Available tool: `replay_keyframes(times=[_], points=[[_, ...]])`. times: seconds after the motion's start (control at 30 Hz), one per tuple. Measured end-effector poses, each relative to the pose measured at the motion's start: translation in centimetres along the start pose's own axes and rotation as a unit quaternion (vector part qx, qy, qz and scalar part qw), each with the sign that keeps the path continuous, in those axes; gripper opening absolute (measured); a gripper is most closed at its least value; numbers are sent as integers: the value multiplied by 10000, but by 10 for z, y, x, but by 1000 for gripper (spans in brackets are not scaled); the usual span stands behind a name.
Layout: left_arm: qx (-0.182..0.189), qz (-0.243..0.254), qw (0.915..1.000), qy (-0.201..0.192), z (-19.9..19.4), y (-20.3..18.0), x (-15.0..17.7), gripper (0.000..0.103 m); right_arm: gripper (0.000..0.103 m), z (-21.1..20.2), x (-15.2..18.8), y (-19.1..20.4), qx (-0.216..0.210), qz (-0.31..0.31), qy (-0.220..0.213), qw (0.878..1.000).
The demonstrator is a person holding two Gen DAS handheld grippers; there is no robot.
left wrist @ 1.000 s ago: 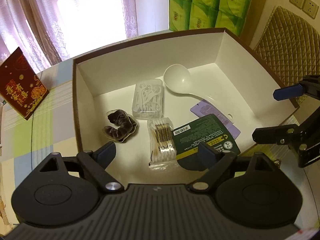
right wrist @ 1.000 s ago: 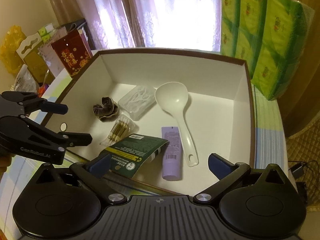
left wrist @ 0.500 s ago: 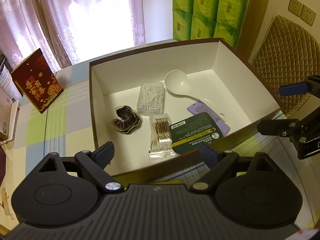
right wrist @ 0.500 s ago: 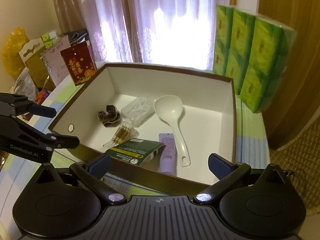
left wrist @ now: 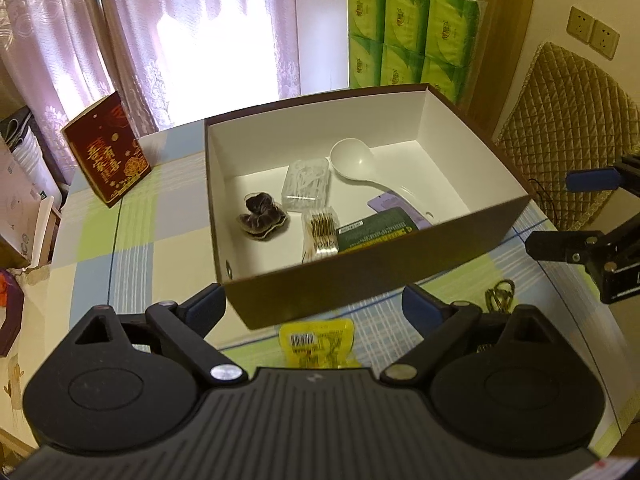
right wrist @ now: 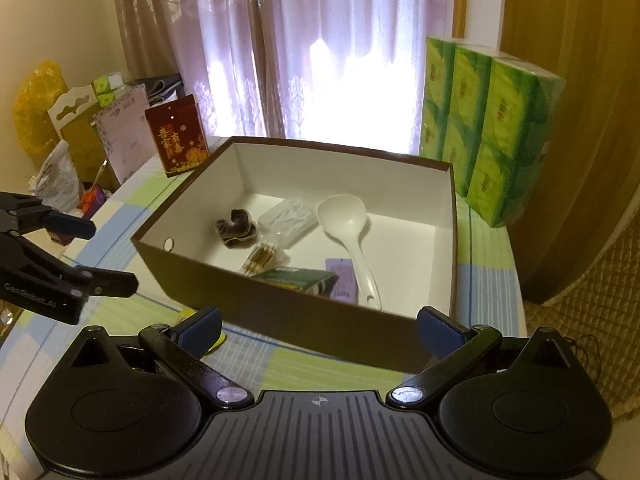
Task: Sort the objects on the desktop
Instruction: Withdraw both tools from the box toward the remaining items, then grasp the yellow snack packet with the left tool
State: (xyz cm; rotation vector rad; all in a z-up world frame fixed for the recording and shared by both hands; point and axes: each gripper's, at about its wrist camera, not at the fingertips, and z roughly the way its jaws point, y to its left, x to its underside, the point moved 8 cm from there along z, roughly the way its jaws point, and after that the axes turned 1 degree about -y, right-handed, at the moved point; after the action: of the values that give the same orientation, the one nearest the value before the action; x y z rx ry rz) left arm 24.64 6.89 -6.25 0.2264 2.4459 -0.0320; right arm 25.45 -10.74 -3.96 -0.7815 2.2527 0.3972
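A brown box with white walls (left wrist: 424, 120) (right wrist: 444, 216) stands on the checked tablecloth. Inside lie a white spoon (left wrist: 352, 158) (right wrist: 344, 216), a clear case of floss picks (left wrist: 306, 184), a dark scrunchie (left wrist: 260, 218) (right wrist: 236, 228), a bag of cotton swabs (left wrist: 320, 234), a green packet (left wrist: 376, 230) (right wrist: 296, 278) and a purple tube (right wrist: 342, 280). A yellow packet (left wrist: 316, 340) lies on the cloth just in front of the box. My left gripper (left wrist: 314, 306) (right wrist: 92, 254) hovers open above that packet. My right gripper (right wrist: 320, 328) (left wrist: 576, 212) is open and empty before the box's near wall.
A red printed box (left wrist: 106, 152) stands at the left of the brown box, and stacked green tissue packs (left wrist: 408, 36) stand behind it. A bunch of keys (left wrist: 500, 294) lies near the right finger. A quilted chair (left wrist: 568, 128) is at the right, with bags and cartons (right wrist: 60, 152) at the left.
Both grippers have drawn back and risen away from the box. The box looks smaller, and the yellow packet and keys have come into view. Both stay open.
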Motion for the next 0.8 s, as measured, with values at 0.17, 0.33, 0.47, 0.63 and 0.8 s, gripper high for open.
replay_keyframes(times=[0.17, 0.33, 0.47, 0.63, 0.8], points=[[-120, -88, 9999, -68, -20, 8, 16, 93, 101, -13, 12, 2, -6, 92, -35, 10000], [-204, -215, 9995, -94, -34, 16, 31, 93, 101, -23, 23, 2, 17, 181, -53, 9998], [-270, -279, 9992, -92, -41, 20, 48, 93, 101, -28, 39, 1, 61, 304, -27, 9995], [-229, -321, 9992, 18, -38, 21, 75, 93, 101, -25, 67, -3, 42, 562, 197, 9982], [-256, -129, 9995, 136, -27, 12, 100, 93, 101, -19, 93, -9, 174, 753, 458, 9960]])
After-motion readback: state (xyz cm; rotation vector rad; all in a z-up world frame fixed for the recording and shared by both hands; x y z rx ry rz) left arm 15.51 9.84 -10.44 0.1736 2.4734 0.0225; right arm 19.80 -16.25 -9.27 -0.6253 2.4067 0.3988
